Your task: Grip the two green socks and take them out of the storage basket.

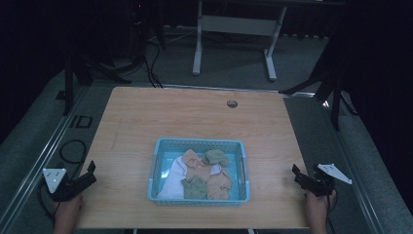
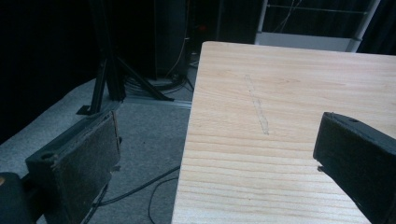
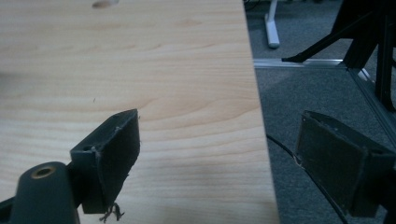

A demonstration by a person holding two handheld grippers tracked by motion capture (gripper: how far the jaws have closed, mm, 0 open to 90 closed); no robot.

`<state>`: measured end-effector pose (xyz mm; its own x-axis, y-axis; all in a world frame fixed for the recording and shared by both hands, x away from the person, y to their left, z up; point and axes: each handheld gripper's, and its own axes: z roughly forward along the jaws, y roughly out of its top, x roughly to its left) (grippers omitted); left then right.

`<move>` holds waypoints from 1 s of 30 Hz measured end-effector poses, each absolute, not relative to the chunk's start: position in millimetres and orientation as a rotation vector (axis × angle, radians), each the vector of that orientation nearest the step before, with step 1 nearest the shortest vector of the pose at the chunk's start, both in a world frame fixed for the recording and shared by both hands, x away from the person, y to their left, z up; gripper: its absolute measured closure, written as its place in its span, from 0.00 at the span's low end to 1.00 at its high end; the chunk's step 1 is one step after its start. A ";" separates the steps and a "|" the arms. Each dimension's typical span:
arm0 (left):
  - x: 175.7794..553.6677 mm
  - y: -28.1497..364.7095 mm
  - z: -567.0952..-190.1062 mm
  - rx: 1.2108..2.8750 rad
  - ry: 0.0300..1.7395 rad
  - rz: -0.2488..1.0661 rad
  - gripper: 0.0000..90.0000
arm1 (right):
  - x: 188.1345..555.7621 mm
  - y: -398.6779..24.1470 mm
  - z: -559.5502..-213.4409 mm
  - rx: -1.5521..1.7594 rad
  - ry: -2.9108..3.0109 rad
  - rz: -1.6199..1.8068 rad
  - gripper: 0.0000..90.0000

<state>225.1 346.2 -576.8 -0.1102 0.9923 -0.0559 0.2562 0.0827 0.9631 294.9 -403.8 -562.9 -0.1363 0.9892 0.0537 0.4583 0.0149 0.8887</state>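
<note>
Wooden table with sock-filled basket; left gripper and right gripper wait apart-jawed at its edges, likely before a first reach inward.

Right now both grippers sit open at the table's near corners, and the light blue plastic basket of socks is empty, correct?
Not empty. The high view shows the light blue plastic basket holding white, tan and green socks. The left gripper and right gripper are open at the near corners.
</note>
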 end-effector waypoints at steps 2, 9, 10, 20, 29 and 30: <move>225.3 346.0 -576.7 1.299 1.511 1.096 0.01 | 296.4 -401.6 -563.1 1.490 1.692 1.059 0.15; 225.6 346.5 -576.7 1.299 1.514 1.092 0.01 | 302.4 -399.4 -564.0 1.485 1.800 1.007 0.15; 225.7 346.5 -576.6 1.299 1.515 1.092 0.01 | 302.4 -399.4 -564.0 1.485 1.800 1.007 0.15; 226.0 346.9 -576.5 1.300 1.520 1.087 0.01 | 310.6 -398.3 -552.5 1.514 2.083 0.873 0.15; 226.2 347.2 -576.4 1.301 1.522 1.082 0.01 | 312.4 -391.5 -534.2 1.486 2.382 0.626 0.15; 226.2 347.2 -576.4 1.301 1.523 1.082 0.01 | 312.7 -390.5 -533.0 1.486 2.424 0.595 0.15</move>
